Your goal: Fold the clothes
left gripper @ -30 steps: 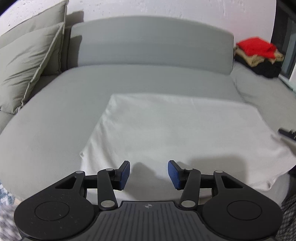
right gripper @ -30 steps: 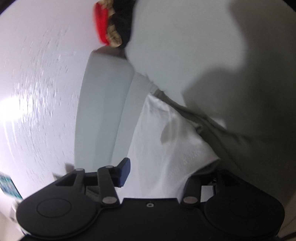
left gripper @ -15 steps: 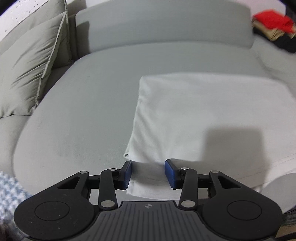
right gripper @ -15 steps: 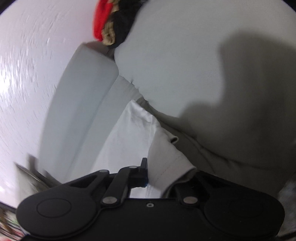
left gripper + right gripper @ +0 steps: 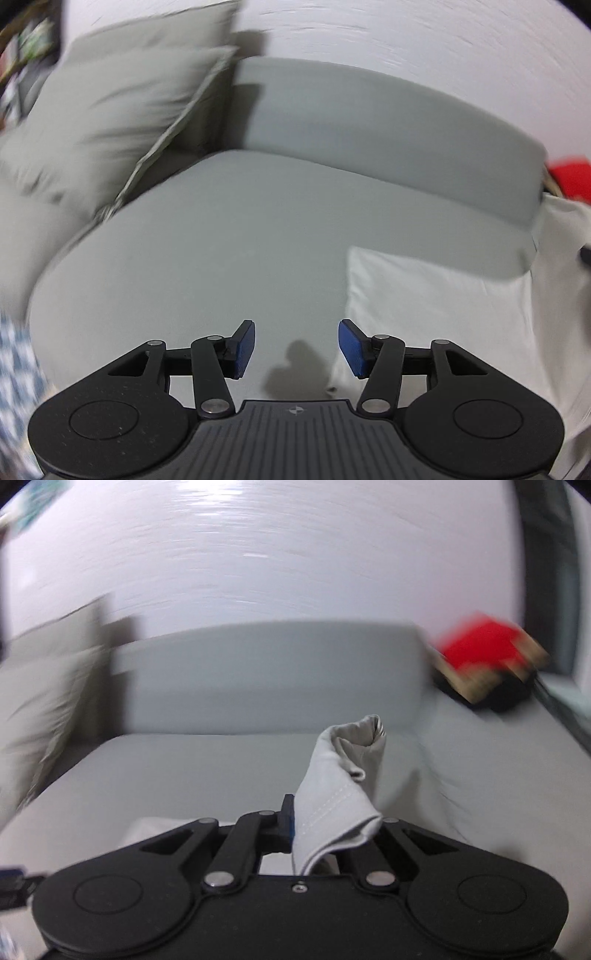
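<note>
A white garment [image 5: 443, 310] lies flat on the grey sofa seat [image 5: 229, 243], at the right of the left wrist view. My left gripper [image 5: 295, 347] hangs open just off the garment's left edge, with bare seat between its blue pads [image 5: 244, 347]. My right gripper [image 5: 325, 830] is shut on a stitched hem corner of the white garment [image 5: 340, 794], which sticks up in a bunched fold in front of the camera. The right fingertips are mostly hidden by the cloth.
Two grey cushions [image 5: 110, 122] lean at the sofa's left end. A stack of folded clothes with a red piece on top [image 5: 484, 653] sits at the right end by the backrest [image 5: 273, 679]. A blue-white patterned fabric [image 5: 14, 373] shows at the lower left.
My left gripper has slid left off the garment's corner and opened wider. My right gripper has swung upright and lifted the pinched hem corner off the seat.
</note>
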Demonstrator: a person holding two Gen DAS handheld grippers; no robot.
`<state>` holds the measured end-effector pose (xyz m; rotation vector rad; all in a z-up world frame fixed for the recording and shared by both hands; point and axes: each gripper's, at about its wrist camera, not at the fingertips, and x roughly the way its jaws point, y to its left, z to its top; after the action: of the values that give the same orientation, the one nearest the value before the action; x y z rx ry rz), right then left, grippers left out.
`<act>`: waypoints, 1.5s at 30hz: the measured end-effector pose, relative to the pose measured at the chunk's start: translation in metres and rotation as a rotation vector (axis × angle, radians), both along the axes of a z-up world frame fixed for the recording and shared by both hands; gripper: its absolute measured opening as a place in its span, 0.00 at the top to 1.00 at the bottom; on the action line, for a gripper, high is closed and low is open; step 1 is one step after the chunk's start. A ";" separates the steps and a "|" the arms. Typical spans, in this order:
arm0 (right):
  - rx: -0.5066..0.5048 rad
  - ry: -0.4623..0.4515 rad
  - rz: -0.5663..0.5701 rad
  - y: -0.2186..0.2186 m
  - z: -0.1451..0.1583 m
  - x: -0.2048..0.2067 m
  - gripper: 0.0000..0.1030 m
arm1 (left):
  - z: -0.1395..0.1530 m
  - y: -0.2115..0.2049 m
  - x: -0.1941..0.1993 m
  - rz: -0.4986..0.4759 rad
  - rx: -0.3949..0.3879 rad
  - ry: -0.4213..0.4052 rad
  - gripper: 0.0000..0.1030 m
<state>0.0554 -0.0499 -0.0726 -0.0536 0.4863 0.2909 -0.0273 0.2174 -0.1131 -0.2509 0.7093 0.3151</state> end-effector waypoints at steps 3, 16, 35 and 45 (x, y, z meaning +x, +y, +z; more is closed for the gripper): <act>-0.109 0.009 0.158 0.059 -0.011 -0.009 0.97 | -0.004 0.020 -0.006 0.077 -0.095 -0.018 0.50; -0.158 0.232 0.288 0.120 -0.060 -0.029 0.97 | -0.004 0.031 -0.017 0.129 -0.152 -0.066 0.50; 0.119 0.378 0.492 0.067 -0.017 -0.039 0.54 | -0.002 0.040 -0.034 0.175 -0.199 -0.132 0.51; 0.245 0.343 0.172 -0.056 -0.028 -0.018 0.53 | -0.003 -0.016 -0.003 -0.111 -0.068 -0.089 0.72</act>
<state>0.0372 -0.1063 -0.1005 0.1975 0.7851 0.5305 -0.0302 0.2016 -0.1166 -0.2876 0.6445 0.1734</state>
